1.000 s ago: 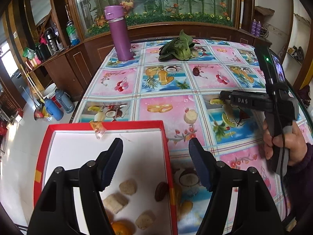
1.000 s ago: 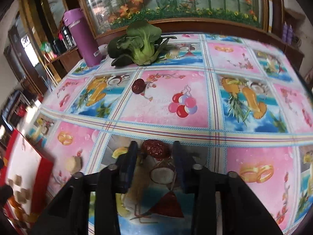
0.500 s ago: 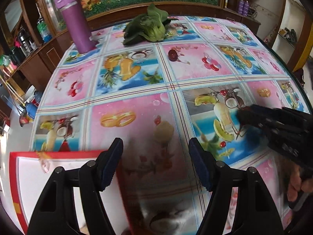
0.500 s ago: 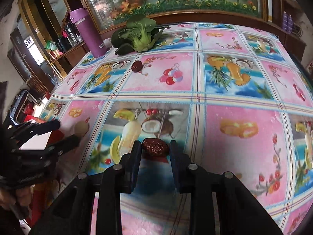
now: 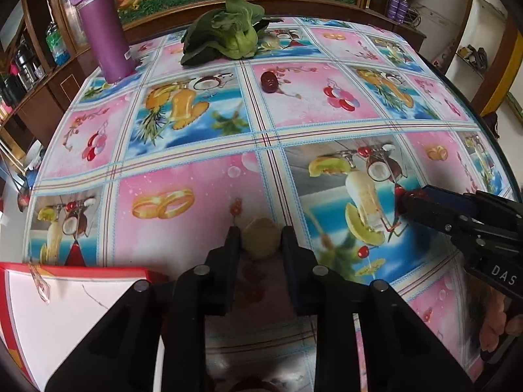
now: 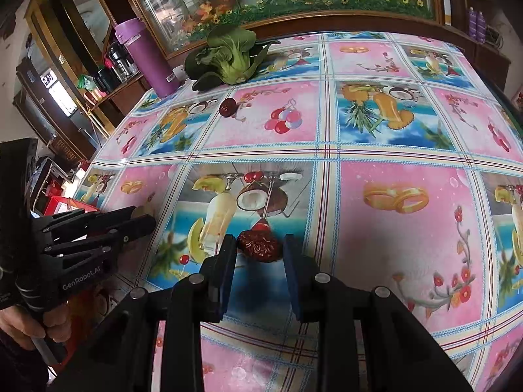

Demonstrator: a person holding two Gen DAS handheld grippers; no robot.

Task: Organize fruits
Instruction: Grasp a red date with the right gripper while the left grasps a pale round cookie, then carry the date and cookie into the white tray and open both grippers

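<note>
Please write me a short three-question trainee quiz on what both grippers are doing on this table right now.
1. True or false: the left gripper is closed on a pale banana slice.
2. What sits between the fingers of the right gripper? A) the greens B) a wrinkled red date C) the purple flask
3. Fill in: a second date lies on the tablecloth near the ____.

Key: 1 true; 2 B, the date; 3 greens.
</note>
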